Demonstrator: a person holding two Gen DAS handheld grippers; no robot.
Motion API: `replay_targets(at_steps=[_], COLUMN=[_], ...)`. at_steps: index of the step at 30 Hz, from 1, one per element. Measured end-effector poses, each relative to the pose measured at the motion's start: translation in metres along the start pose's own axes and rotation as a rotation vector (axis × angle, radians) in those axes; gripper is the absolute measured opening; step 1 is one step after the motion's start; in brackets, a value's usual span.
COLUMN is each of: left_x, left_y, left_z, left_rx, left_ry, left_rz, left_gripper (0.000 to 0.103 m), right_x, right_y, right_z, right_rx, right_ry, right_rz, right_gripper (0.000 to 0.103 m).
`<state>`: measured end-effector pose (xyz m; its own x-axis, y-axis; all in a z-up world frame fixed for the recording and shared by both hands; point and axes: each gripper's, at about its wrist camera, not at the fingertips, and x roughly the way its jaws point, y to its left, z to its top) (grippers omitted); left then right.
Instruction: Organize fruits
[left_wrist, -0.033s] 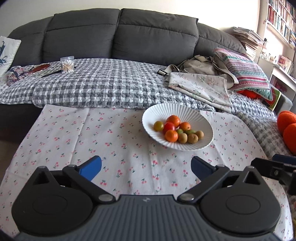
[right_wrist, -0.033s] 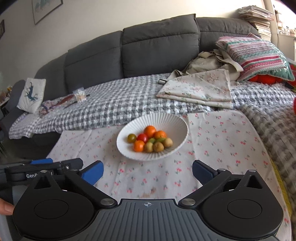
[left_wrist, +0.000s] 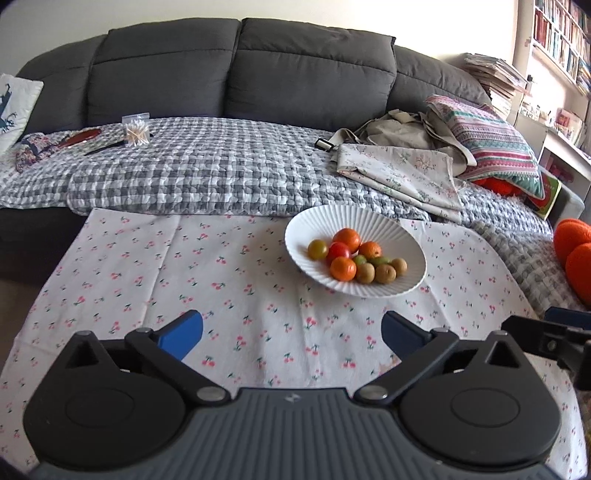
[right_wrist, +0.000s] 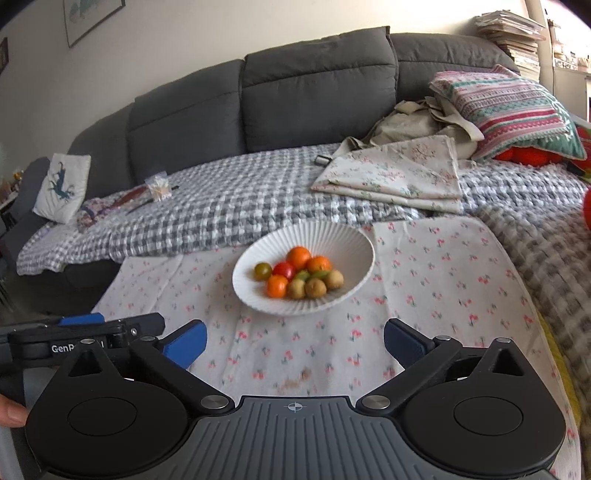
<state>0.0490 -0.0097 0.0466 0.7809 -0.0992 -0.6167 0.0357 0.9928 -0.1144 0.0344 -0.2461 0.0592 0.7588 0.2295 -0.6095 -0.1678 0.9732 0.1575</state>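
Nearest, the left claw (left_wrist: 291, 332) and right claw (right_wrist: 293, 338) hang released and empty above the cherry-print cloth (left_wrist: 147, 280). Beyond them the white bowl (right_wrist: 258, 291) holds the fruits (right_wrist: 299, 277), perhaps ten, tightly piled. A careless pinch could squash one or tip the bowl. Farther off: checked blanket (left_wrist: 207, 173), sofa (left_wrist: 310, 70).

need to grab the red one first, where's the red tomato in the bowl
In the left wrist view the red tomato sits left of centre in the white bowl, between the greenish tomato on its left and the oranges behind and in front.
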Motion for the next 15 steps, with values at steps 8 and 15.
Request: replay_targets(at_steps=[8, 15], left_x=[-0.006, -0.006], left_y=[-0.005, -0.006], left_z=[-0.012, -0.014], left_rx=[0.034, 0.041], left_ry=[0.030, 0.035], left_rz=[0.018, 0.023], left_gripper=[0.102, 0.102], right_x=[-0.007, -0.003], right_y=[0.008, 0.010], right_z=[-0.018, -0.022], right_rx=[-0.025, -0.029], right_ry=[0.039, 0.059], right_rz=[-0.007, -0.018], right_gripper=[0.103, 0.103])
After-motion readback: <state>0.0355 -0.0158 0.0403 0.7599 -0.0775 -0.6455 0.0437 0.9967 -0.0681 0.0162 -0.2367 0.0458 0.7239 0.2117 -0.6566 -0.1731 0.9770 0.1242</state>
